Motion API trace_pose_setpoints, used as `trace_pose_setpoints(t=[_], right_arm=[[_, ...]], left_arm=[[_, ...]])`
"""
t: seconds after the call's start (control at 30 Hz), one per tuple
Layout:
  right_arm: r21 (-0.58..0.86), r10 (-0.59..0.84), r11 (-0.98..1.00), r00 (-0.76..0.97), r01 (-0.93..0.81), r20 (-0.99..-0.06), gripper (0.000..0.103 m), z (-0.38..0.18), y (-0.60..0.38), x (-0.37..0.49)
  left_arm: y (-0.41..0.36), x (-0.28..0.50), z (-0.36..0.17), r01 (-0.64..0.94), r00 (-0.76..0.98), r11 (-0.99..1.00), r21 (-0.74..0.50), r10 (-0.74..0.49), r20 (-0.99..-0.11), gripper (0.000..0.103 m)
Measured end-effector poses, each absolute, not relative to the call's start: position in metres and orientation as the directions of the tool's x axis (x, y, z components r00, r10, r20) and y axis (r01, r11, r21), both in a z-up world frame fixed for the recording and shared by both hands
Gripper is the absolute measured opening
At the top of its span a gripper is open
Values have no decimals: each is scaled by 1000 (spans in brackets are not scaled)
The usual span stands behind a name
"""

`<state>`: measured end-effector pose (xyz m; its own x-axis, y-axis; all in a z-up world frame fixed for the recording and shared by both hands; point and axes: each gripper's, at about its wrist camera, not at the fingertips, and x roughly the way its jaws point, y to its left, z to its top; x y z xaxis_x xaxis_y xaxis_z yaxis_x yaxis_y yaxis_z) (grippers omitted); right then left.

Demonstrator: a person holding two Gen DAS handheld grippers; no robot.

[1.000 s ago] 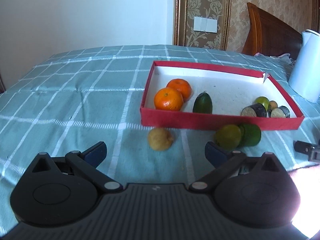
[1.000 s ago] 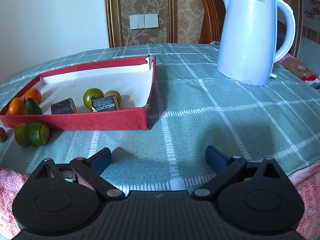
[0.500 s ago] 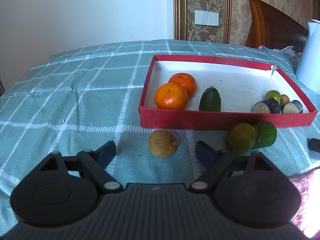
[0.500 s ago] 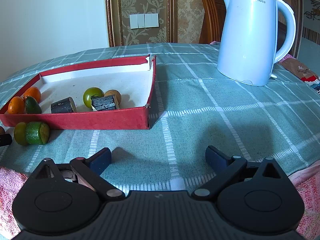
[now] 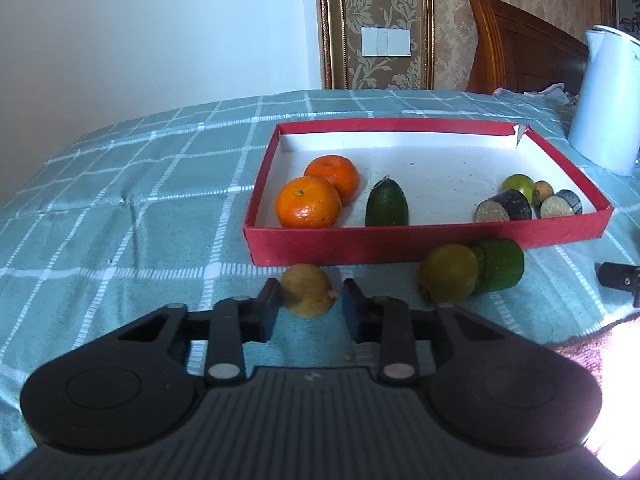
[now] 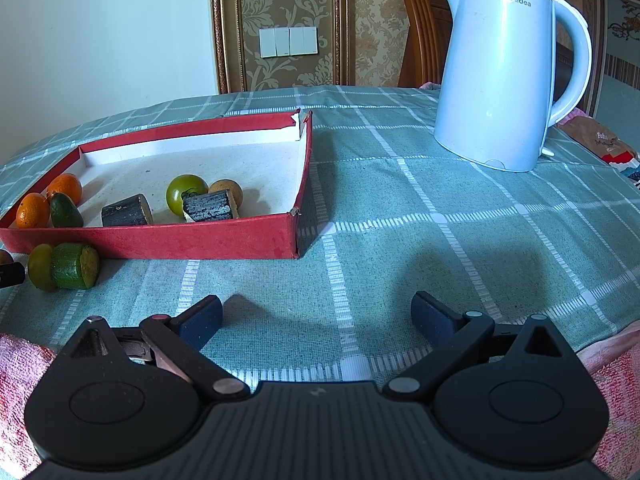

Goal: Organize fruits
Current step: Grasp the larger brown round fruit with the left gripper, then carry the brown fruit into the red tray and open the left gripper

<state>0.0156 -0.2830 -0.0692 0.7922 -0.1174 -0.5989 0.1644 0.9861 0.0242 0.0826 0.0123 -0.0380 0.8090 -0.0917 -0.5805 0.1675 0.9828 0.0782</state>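
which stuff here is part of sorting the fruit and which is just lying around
Part of the job:
- red tray
- brown fruit clamped in the left gripper
- two oranges
- yellow-green fruit
- cut green piece

Just lying about:
- white kettle
- pink towel

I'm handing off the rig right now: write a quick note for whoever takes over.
Left gripper: jaws have just closed on the small brown fruit, on the cloth before the red tray.
Right gripper: open, empty.
Done: two oranges, dark green fruit and several other pieces are in the tray.
Left: tray the brown fruit, then the yellow-green fruit and green cut piece.
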Motion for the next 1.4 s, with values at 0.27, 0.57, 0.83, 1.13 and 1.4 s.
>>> trace_pose_setpoints(t=[0.27, 0.57, 0.83, 1.13, 1.4], right_arm=[[24, -117, 986, 792, 164, -599, 101, -69, -283, 16], [25, -117, 986, 792, 164, -599, 101, -69, -283, 16], [25, -117, 986, 792, 165, -599, 101, -69, -283, 16], [24, -117, 986, 792, 164, -599, 101, -69, -283, 16], [24, -117, 986, 792, 164, -599, 101, -69, -283, 16]], left_arm=[[10, 77, -39, 175, 817, 978, 111, -81, -571, 28], [18, 72, -38, 173, 811, 981, 91, -89, -578, 28], [17, 66, -20, 204, 812, 978, 34, -150, -564, 28], [-24, 91, 4, 270, 827, 961, 57, -201, -526, 28], [-54, 141, 7, 268, 808, 963, 17, -215, -549, 28]])
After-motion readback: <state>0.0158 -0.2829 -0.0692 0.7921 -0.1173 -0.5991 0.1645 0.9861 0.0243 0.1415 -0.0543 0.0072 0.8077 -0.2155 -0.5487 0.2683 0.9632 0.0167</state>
